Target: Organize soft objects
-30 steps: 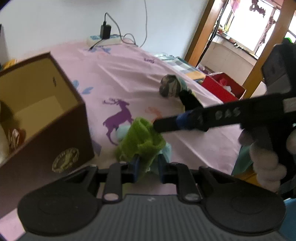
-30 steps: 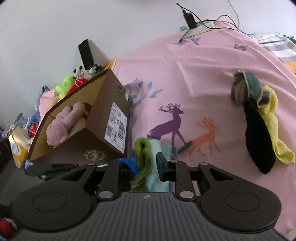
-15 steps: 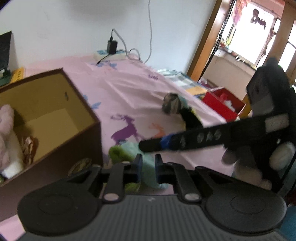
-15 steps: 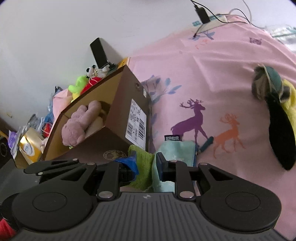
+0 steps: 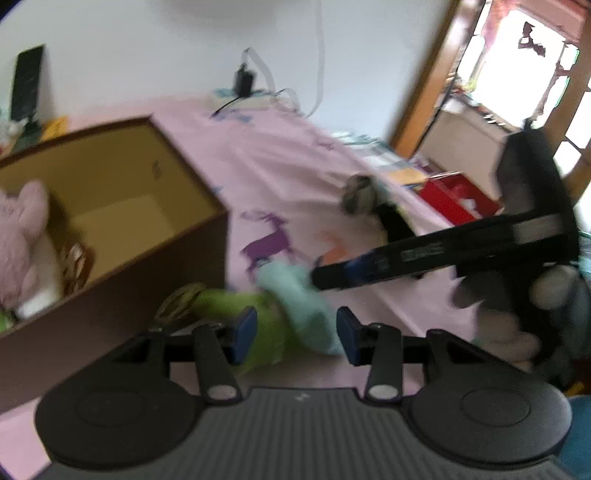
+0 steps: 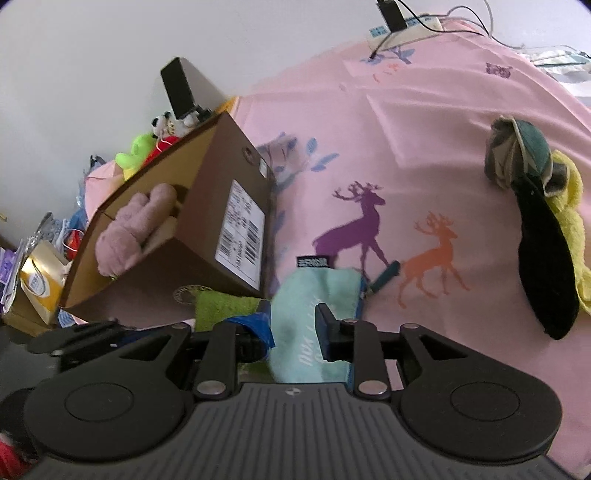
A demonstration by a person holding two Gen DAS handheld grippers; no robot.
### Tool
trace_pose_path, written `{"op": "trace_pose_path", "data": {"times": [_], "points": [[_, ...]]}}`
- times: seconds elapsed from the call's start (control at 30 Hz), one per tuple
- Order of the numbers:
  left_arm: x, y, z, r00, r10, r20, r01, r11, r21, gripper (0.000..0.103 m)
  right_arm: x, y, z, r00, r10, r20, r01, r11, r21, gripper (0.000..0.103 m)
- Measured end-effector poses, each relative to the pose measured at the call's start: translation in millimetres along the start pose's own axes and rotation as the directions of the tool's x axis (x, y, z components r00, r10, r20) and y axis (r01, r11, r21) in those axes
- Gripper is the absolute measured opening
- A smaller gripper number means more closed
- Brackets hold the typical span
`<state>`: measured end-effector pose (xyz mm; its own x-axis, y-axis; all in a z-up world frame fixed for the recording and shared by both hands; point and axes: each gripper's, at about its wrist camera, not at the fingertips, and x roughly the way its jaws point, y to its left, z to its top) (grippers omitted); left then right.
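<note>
A green cloth point(image 5: 266, 328) and a light blue cloth point(image 5: 303, 295) lie together on the pink bedsheet next to a brown cardboard box point(image 5: 122, 236). My left gripper point(image 5: 293, 332) is open, its fingers either side of the two cloths. My right gripper point(image 6: 293, 325) is shut on the light blue cloth point(image 6: 314, 291), with the green cloth point(image 6: 221, 306) to its left. In the left wrist view the right gripper's finger point(image 5: 406, 254) reaches in from the right. A pink plush toy point(image 6: 136, 229) lies inside the box.
A grey-green bundle point(image 6: 517, 155), a black sock point(image 6: 546, 258) and a yellow cloth point(image 6: 570, 221) lie at the right of the bed. A power strip point(image 6: 402, 27) sits at the far edge. Toys and clutter sit left of the box.
My left gripper has opened and let go of the green cloth, which now lies on the bed. Both grippers have lowered towards the sheet. The left view has swung left.
</note>
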<state>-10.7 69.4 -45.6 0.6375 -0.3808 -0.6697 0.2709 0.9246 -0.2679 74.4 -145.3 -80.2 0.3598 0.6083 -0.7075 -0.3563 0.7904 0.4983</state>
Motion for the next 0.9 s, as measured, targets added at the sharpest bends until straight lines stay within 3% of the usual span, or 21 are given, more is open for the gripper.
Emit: {"op": "trace_pose_path", "data": {"times": [0.13, 0.23, 0.53, 0.67, 0.77, 0.9], "points": [[0.7, -12.1, 8.3, 0.999, -0.041, -0.006, 0.041, 0.998, 0.049, 0.044, 2.9, -12.8, 1.5, 0.999, 0.032, -0.017, -0.030, 0.995, 0.094, 0.010], [2.4, -16.5, 13.7, 0.999, -0.052, -0.002, 0.052, 0.997, 0.058, 0.044, 2.4, -15.5, 2.6, 0.999, 0.030, -0.018, -0.028, 0.995, 0.098, 0.011], [75.3, -10.9, 1.0, 0.985, -0.022, -0.173, 0.022, 1.000, -0.002, 0.044, 21.1, -20.4, 2.5, 0.992, 0.090, -0.092, -0.076, 0.987, 0.141, 0.012], [83.5, -15.1, 1.8, 0.983, -0.025, -0.182, 0.024, 1.000, -0.006, 0.037, 31.3, -23.7, 0.2, 0.988, 0.085, -0.131, -0.066, 0.987, 0.143, 0.009], [81.8, -16.0, 7.0, 0.984, -0.043, -0.173, 0.041, 0.999, -0.013, 0.025, 28.2, -28.4, 0.9, 0.987, 0.109, -0.117, -0.090, 0.984, 0.151, 0.004], [65.3, -22.9, 24.6, 0.991, -0.074, -0.110, 0.073, 0.997, -0.016, 0.023, 9.7, -25.3, 6.1, 0.987, 0.147, -0.072, -0.137, 0.982, 0.133, 0.003]]}}
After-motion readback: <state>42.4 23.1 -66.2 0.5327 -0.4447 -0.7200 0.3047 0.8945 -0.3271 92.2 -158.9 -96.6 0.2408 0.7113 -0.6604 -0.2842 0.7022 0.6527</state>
